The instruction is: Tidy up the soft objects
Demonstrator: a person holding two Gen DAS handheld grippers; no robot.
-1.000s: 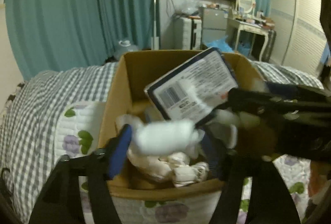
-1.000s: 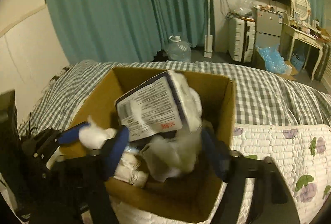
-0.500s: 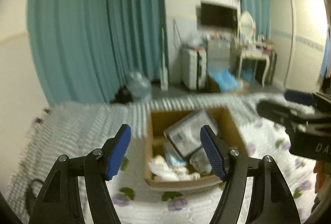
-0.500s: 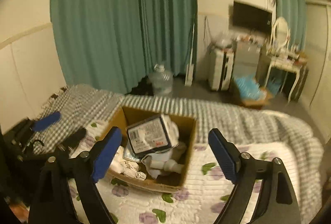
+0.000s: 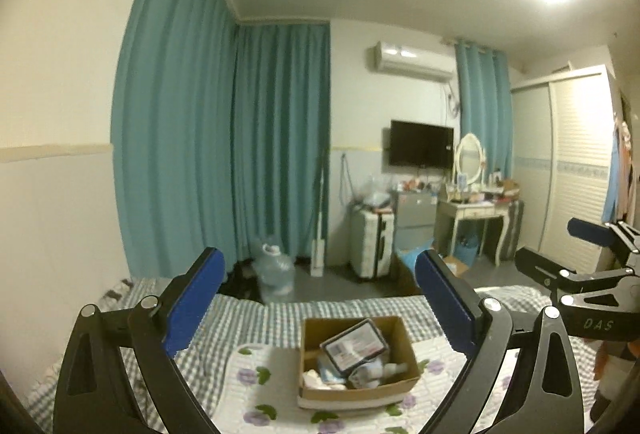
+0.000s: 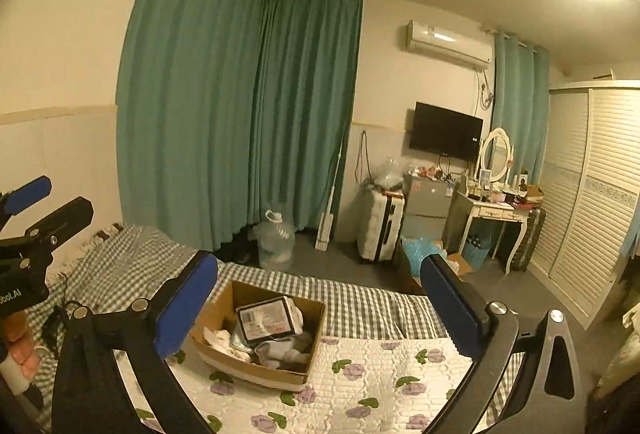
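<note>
A brown cardboard box (image 5: 404, 344) sits on the flowered quilt (image 5: 264, 398) on the bed. It holds a dark-edged packet with a white label (image 5: 354, 346), white socks (image 5: 318, 380) and other soft white items. The box also shows in the right wrist view (image 6: 224, 306), with the packet (image 6: 266, 320) and white cloth (image 6: 218, 340) inside. My left gripper (image 5: 320, 306) is open and empty, held high and well back from the box. My right gripper (image 6: 318, 308) is open and empty, also high above the bed. Each gripper shows at the edge of the other's view.
A grey checked blanket (image 6: 132, 266) covers the far bed. Beyond it are teal curtains (image 5: 208, 153), a water jug (image 5: 276, 270), a white suitcase (image 5: 370, 244), a dressing table (image 5: 476, 209) and a white wardrobe (image 6: 592, 193).
Both grippers have let go of the items, which now lie in the box, and have pulled up and far back from it. The box now looks small and low.
</note>
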